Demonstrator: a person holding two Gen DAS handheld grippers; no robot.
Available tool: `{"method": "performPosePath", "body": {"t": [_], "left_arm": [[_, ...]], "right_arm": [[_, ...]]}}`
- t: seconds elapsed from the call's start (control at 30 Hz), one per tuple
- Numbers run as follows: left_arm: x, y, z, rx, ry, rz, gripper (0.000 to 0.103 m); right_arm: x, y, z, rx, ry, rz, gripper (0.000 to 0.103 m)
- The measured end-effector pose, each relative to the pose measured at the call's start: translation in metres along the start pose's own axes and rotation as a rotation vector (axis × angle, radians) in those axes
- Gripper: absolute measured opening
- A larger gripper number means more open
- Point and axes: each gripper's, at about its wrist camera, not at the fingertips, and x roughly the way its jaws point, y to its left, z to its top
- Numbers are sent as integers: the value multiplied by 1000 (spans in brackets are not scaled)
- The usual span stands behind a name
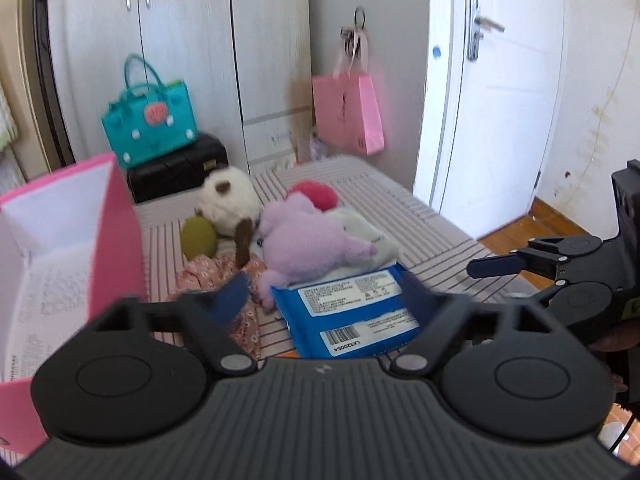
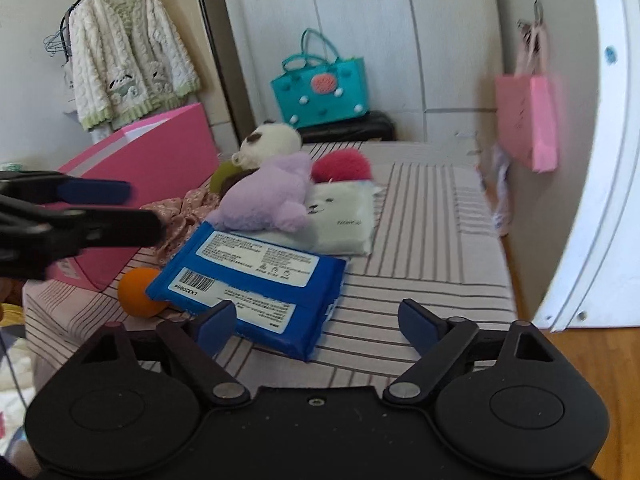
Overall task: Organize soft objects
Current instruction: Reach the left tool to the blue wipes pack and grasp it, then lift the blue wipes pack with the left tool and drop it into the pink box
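A blue wipes pack [image 1: 352, 312] lies label-up on the striped cloth surface [image 2: 424, 240]. A purple plush [image 2: 268, 196] rests across its far edge and on a white pack with a bear face [image 2: 344, 216]. Behind them are a red fluffy toy [image 2: 340, 166], a white-and-brown plush [image 1: 228, 200], a green ball [image 1: 199, 240], floral cloth [image 1: 208, 276] and an orange ball [image 2: 138, 292]. My left gripper [image 1: 324, 296] hovers open beside the pack and grips nothing. My right gripper [image 2: 318, 322] stands open, the pack's near corner between its fingers, untouched.
An open pink box [image 1: 60, 240] stands at the left edge of the surface. A teal bag [image 1: 148, 120] sits on a black case by the wardrobe. A pink paper bag [image 1: 348, 112] hangs near the white door [image 1: 500, 80]. A cardigan [image 2: 132, 64] hangs at far left.
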Motion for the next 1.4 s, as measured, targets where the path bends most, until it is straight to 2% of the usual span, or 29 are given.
{"method": "performPosePath", "body": {"t": [0.23,0.33,0.37,0.4,0.43,0.5,0.6,0.7,0.8,0.93,0.97,1.13,1.27,1.4], "left_arm": [[32,10,6,-31,133,-12,60],[44,12,5,-18,190,-1,59],[47,13,5,-20,216,-11,55],[51,13,6,-24,239,-21,45],[54,15,6,-32,260,-31,41],[58,20,6,-69,281,-44,38],[62,28,4,-103,294,-33,38],[66,31,2,-131,316,-49,47],[71,34,0,-195,337,-73,49],[75,33,-2,-225,337,-104,30],[74,32,-2,-231,336,-115,27],[70,26,-1,-217,328,-108,24],[57,20,8,-154,267,-70,24],[42,19,19,-123,234,-79,24]], "right_arm": [[15,-4,16,-1,54,67,82],[20,-7,15,41,92,90,72],[21,-9,13,56,105,99,67],[21,-9,12,58,100,95,56],[21,-10,12,56,106,87,51],[22,-14,14,88,125,114,43],[22,-17,13,104,132,121,41],[23,-16,13,97,129,122,41],[23,-14,13,89,126,108,41],[22,-13,11,98,114,95,39],[21,-12,11,101,111,86,29],[22,-11,15,137,111,84,26],[20,-9,23,152,112,106,26],[5,-4,36,142,87,110,29]]}}
